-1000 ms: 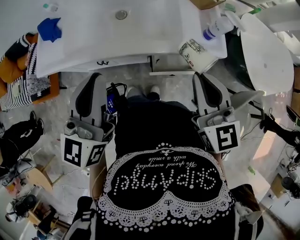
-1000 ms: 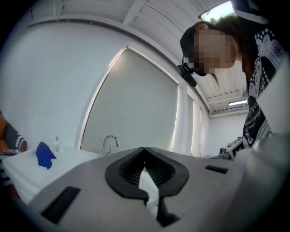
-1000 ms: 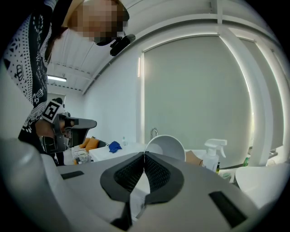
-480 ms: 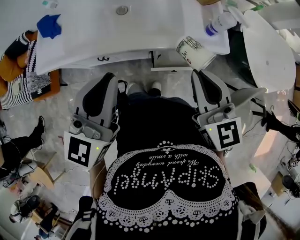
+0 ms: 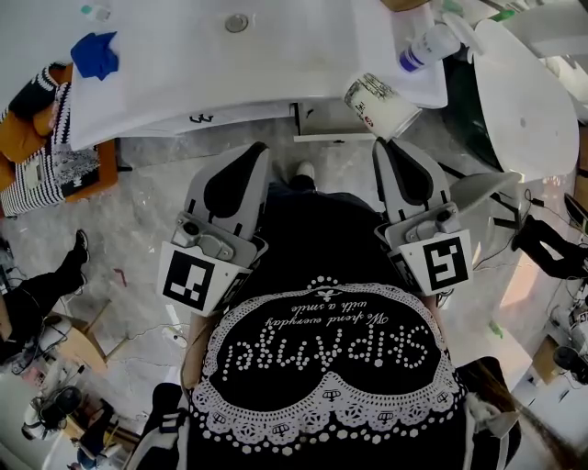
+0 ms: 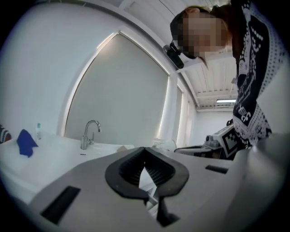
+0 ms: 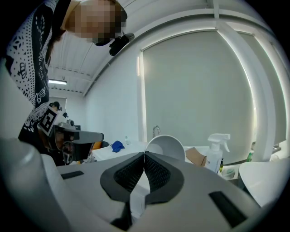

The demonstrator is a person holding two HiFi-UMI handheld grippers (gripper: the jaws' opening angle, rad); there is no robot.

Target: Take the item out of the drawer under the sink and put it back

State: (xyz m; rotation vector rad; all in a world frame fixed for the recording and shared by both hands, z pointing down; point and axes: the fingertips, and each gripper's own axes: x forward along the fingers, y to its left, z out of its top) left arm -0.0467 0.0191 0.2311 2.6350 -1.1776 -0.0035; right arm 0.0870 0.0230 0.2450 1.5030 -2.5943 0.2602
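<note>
Between the pads of your left gripper: nothing. The jaws are closed tip to tip and empty.

Right gripper: also closed on itself, nothing held. A white tub lying on its side shows just past its tips, untouched.

Change: in the head view your left gripper has swung over the past second from the lower left toward the centre of the frame. It now points at the counter edge alongside your right gripper, which has kept its place.

Beyond the jaws:
- sink counter, across the top of the frame
- drain, top centre
- faucet
- blue cloth, upper left
- spray bottle, upper right

Item: not in view. A white ledge just under the counter edge, top centre, may be the front of the drawer. Whether it stands open cannot be told from here.

Reading: with both grippers empty and aimed at the cabinet, you appear to be lining up on the drawer. The take-out looks not yet begun.
</note>
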